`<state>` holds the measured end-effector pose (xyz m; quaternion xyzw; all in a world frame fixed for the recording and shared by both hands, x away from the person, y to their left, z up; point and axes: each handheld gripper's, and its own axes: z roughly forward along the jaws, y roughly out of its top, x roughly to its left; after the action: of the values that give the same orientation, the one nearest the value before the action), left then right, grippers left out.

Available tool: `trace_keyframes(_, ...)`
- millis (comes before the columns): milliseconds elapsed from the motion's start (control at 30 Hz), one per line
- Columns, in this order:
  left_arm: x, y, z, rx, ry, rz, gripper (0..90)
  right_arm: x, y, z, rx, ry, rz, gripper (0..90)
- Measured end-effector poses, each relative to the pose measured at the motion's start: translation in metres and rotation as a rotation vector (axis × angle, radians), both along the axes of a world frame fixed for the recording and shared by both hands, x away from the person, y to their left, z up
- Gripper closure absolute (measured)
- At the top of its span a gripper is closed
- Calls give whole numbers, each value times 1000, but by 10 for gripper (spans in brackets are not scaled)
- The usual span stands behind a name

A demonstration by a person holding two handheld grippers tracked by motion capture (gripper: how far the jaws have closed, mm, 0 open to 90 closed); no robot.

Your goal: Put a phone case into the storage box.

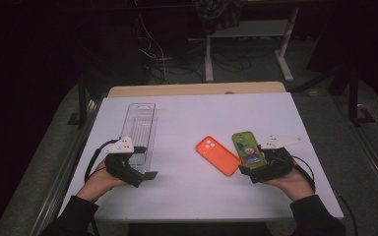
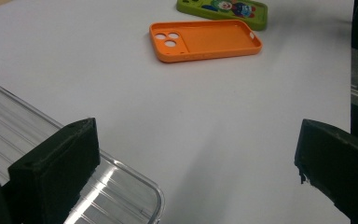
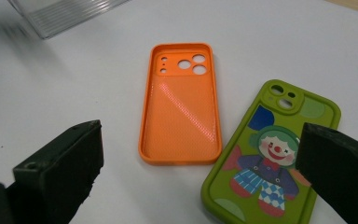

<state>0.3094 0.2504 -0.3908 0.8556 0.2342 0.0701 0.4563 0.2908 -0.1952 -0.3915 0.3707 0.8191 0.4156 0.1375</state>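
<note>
The orange phone case is plain, the green phone case carries a clown picture with red, blue and white, and the tray is clear.

Glossy ribbed clear plastic tray, matt rubbery orange case

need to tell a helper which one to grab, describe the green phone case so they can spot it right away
On the white table, look to the right side, just ahead of the right gripper. Two phone cases lie side by side there; the green phone case is the one nearer that gripper. Unlike the plain orange phone case lying hollow side up, it shows a cartoon clown picture.
</note>
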Motion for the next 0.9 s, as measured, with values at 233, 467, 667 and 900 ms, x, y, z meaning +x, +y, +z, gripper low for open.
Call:
trace_keyframes(233, 1, -1, 1, 0, -2, 1, 0, 13, 4, 5, -17, 20, 14, 0)
trace_keyframes(467, 0, -1, 1, 3, -6, 0, 0, 23, 10, 8, -25, 45, 40, 37)
trace_keyframes(667, 0, 1, 2, -5, -1, 4, 0, 32, 20, 9, -43, 56, 42, 0)
trace_keyframes(900, 0, 0, 2, -5, -4, 5, 0, 41, 26, 12, -43, 50, 33, 0)
